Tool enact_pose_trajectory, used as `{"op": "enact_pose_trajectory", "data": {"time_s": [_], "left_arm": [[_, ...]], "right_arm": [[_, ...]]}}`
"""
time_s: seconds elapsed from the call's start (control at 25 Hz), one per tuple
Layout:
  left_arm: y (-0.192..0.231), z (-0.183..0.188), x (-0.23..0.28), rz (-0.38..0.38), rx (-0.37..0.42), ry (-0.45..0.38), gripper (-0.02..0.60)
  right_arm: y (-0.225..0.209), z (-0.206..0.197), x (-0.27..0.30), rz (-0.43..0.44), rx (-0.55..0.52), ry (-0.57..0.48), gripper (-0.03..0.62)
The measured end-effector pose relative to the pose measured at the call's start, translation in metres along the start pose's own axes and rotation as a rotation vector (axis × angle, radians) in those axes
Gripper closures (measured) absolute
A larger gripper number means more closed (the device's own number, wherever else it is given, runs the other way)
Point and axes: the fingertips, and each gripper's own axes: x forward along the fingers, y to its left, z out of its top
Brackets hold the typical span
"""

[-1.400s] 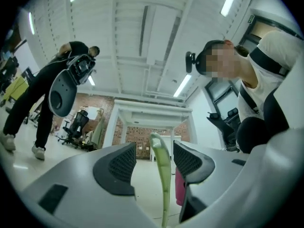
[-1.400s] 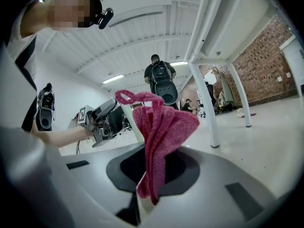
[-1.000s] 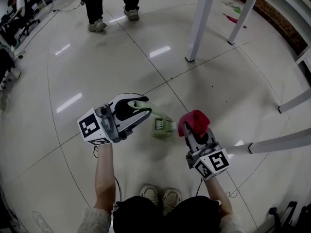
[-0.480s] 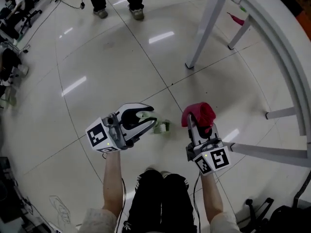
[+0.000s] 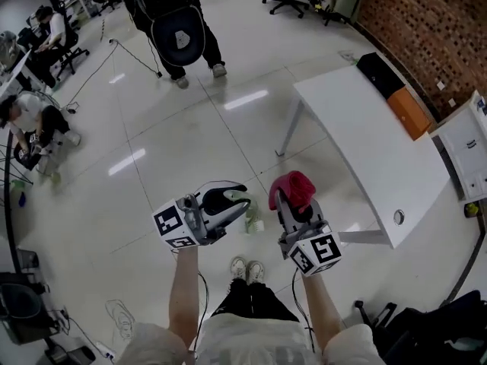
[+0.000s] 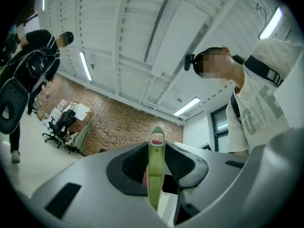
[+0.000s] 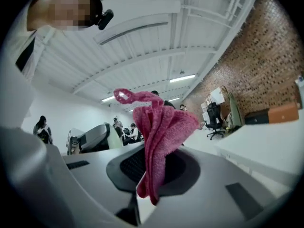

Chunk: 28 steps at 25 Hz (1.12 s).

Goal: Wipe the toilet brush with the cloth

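In the head view my left gripper (image 5: 237, 198) is shut on the handle of a pale green toilet brush (image 5: 251, 219), whose bristle head hangs to the right of the jaws, high above the floor. The left gripper view shows the green handle (image 6: 155, 167) standing upright, clamped between the jaws of the left gripper (image 6: 156, 177). My right gripper (image 5: 284, 198) is shut on a red-pink cloth (image 5: 294, 187) bunched above its jaws. In the right gripper view the cloth (image 7: 161, 132) rises from the right gripper (image 7: 151, 177) and flops over. Brush and cloth are a small gap apart.
A white table (image 5: 365, 154) stands to the right with a black box (image 5: 379, 70) and an orange box (image 5: 409, 112) at its far end. A person (image 5: 176, 29) stands ahead, others sit at far left (image 5: 30, 120). My shoes (image 5: 248, 269) show on the glossy floor.
Both grippers and the head camera have risen a long way, so the floor looks much farther off and the table is seen from above. Brush and cloth stay gripped.
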Motion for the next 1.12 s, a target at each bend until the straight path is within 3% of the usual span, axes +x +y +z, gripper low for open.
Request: {"op": "enact_pose_trajectory", "data": {"time_s": [0.12,0.24,0.4,0.56,0.8,1.12], "left_arm": [[-0.036,0.03,0.016,-0.027,0.039,0.027,0.468],[-0.061,0.034,0.023,-0.071,0.083,0.074,0.468],[-0.071,0.037,0.027,-0.102,0.11,0.093,0.468],[-0.082,0.043,0.026,-0.114,0.113,0.077,0.468],[-0.084,0.055,0.019,-0.089,0.111,0.04,0.468],[-0.095,0.082,0.02,-0.084,0.109,-0.004,0.468]], "right_arm": [[0.043,0.06,-0.022,0.126,-0.085,-0.056,0.563],[0.087,0.108,-0.048,0.309,-0.033,-0.171,0.563],[0.116,0.129,-0.055,0.412,-0.046,-0.222,0.563],[0.117,0.122,-0.058,0.4,-0.003,-0.218,0.563],[0.11,0.095,-0.061,0.292,-0.039,-0.15,0.563],[0.09,0.031,-0.05,0.221,0.152,-0.096,0.563]]}}
